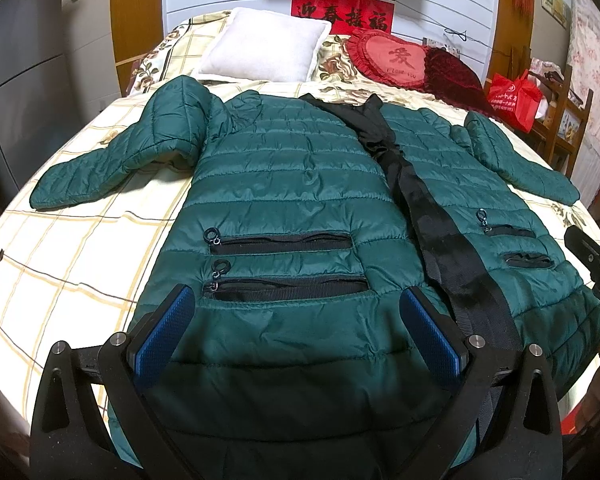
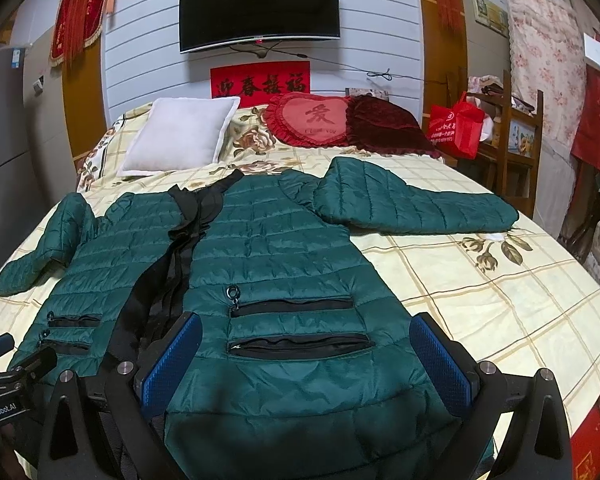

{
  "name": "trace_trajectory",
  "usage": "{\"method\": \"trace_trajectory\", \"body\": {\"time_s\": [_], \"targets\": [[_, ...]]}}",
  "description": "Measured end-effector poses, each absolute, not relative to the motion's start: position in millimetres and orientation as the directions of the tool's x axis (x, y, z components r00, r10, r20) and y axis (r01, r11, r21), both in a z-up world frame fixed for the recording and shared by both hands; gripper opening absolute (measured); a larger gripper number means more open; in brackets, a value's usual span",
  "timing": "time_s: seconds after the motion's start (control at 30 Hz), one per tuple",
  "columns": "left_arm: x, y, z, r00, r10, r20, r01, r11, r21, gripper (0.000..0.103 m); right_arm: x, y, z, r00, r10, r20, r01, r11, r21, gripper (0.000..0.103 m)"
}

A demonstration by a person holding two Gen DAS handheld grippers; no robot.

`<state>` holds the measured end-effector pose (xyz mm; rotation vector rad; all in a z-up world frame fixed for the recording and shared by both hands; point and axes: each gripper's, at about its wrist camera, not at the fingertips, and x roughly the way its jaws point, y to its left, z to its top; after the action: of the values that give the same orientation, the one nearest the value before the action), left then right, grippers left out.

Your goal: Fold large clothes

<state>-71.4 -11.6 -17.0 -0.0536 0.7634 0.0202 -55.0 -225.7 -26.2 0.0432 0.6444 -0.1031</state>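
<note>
jacket: green quilted, spread flat front-up on the bed, hem nearest the cameras, sleeves out to both sides, black front strip running collar to hem
left gripper: fingers spread wide, over the hem, left half of the jacket, nothing pinched
right gripper: fingers spread wide, over the hem, right half, nothing pinched
pockets: black zip openings just ahead of both grippers
white pillow: at the head of the bed, beyond the collar
red heart cushion: beside the pillow
red bag: on a wooden shelf right of the bed
TV: on the wall
</note>
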Motion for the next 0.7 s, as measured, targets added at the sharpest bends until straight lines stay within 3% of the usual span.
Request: {"method": "trace_trajectory", "body": {"time_s": [0.7], "targets": [[-70.6, -11.5, -17.0, 0.720, -0.001, -0.694, -0.037, 0.998, -0.041, 0.103, -55.7, -229.0, -26.0, 0.798, -0.084, -0.597, 0.109, 0.994, 0.006, 0.103]]}}
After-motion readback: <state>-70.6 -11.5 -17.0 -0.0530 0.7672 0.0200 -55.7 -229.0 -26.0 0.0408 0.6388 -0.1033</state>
